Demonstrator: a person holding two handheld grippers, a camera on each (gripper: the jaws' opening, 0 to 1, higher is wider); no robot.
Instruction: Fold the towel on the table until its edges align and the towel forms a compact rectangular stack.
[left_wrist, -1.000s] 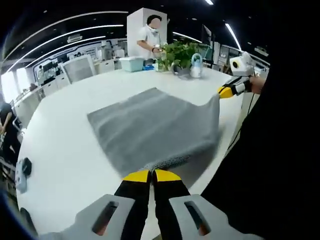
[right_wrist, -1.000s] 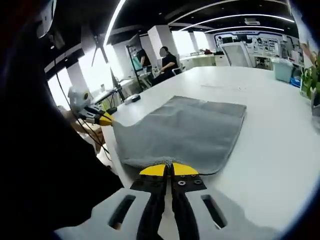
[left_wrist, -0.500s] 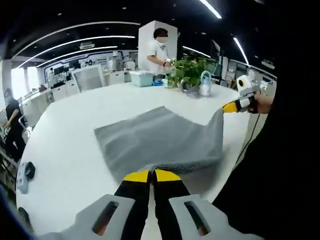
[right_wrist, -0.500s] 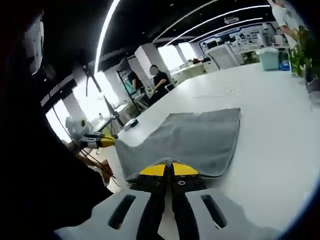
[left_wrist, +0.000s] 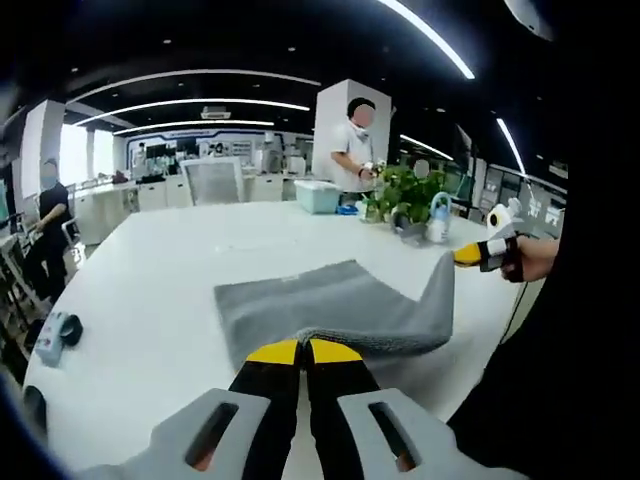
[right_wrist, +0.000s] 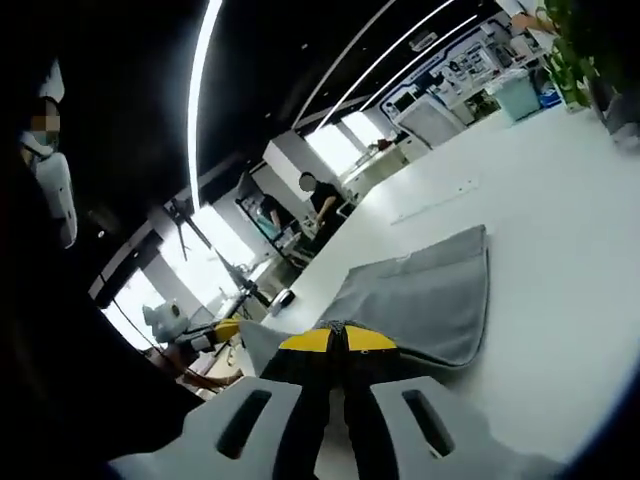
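With my left gripper (left_wrist: 304, 352) pinched shut on the near edge of the grey towel (left_wrist: 330, 305), I see the cloth lifted off the white table (left_wrist: 160, 270) at my end while its far part lies flat on the tabletop. Off to the right in the left gripper view, my right gripper (left_wrist: 478, 253) holds the other near corner up, so the edge between the two sags a little.

From the right gripper view, the yellow-tipped jaws are closed with towel cloth bunched right at the tips; the far half of the towel spreads flat beyond them. At lower left there, the left gripper looks small and dim, and I think it grips the opposite corner, though that part of the picture is too dark to be sure.

Farther out in the left gripper view, a potted plant (left_wrist: 400, 190) and a pale blue bin (left_wrist: 318, 196) stand at the table's far side, with a person (left_wrist: 357, 150) standing behind them. A small dark device (left_wrist: 55, 335) lies near the left rim.
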